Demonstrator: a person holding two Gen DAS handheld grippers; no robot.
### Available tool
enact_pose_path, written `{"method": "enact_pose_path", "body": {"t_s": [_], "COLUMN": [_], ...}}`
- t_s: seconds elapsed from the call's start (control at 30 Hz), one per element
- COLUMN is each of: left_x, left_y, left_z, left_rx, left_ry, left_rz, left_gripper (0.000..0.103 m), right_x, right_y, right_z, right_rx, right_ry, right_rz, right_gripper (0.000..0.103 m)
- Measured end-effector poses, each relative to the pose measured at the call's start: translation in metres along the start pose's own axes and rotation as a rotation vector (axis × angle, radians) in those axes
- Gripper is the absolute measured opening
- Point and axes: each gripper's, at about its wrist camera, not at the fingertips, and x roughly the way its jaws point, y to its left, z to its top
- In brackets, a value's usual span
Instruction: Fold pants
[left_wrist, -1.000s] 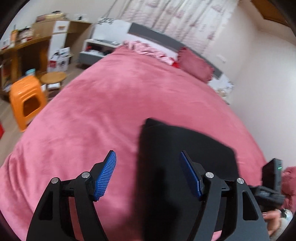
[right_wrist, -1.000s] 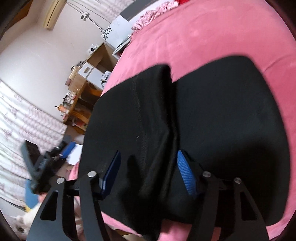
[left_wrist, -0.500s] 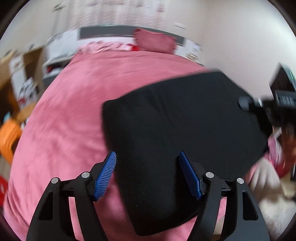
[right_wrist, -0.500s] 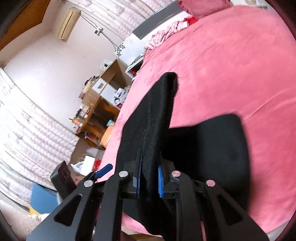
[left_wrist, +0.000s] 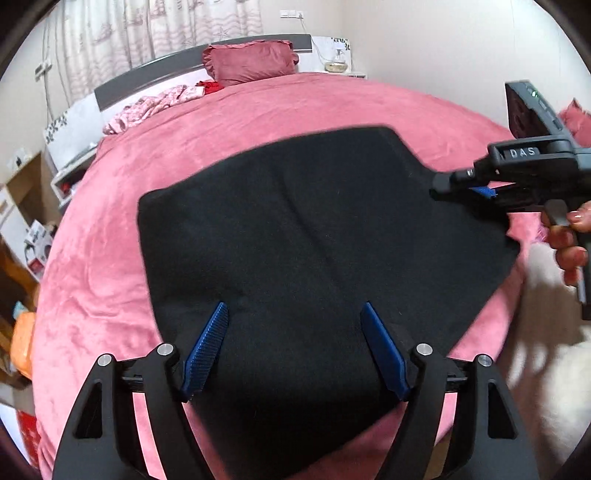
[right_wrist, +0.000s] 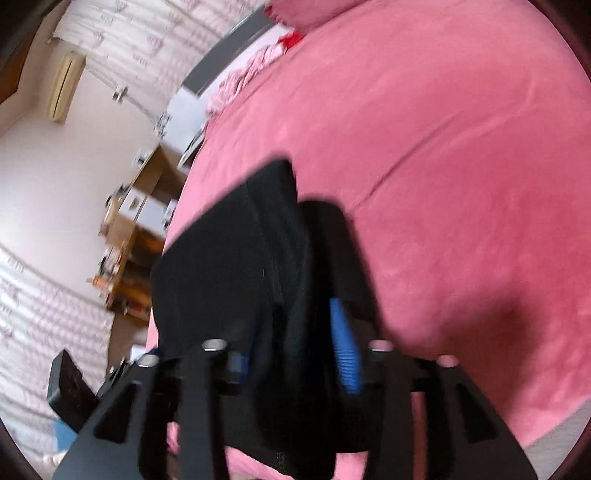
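Two wrist cameras, both low over the pink plush bed (left_wrist: 258, 122).

The left view looks along the bed toward the dark red ruffled pillow (left_wrist: 251, 59) at the headboard, close above the black folded pants (left_wrist: 314, 240). The right view is tilted and blurred, very near the same pants (right_wrist: 240, 258), facing across the bed (right_wrist: 443, 184) to the wooden shelves (right_wrist: 140, 221). Both views share pants and bed.

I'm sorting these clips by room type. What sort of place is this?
Most likely a home bedroom: the black pants lie on a large bed with a pink cover, a dark red pillow rests against the headboard, and curtains hang behind.
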Motion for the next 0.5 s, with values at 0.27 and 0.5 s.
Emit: {"method": "enact_pose_path", "body": {"t_s": [0.27, 0.5], "left_x": [-0.010, 0.048], "left_y": [0.051, 0.057], "left_z": [0.049, 0.087], "left_rx": [-0.229, -0.216], "left_ry": [-0.086, -0.005], "left_rz": [0.000, 0.065], "left_gripper": [0.091, 0.091], "right_x": [-0.003, 0.074], "right_y": [0.080, 0.116], "right_z": [0.022, 0.007], "right_rx": [-0.286, -0.459], "right_ry": [-0.066, -0.007], "right_rz": [-0.049, -0.095], "right_gripper": [0.048, 0.048]}}
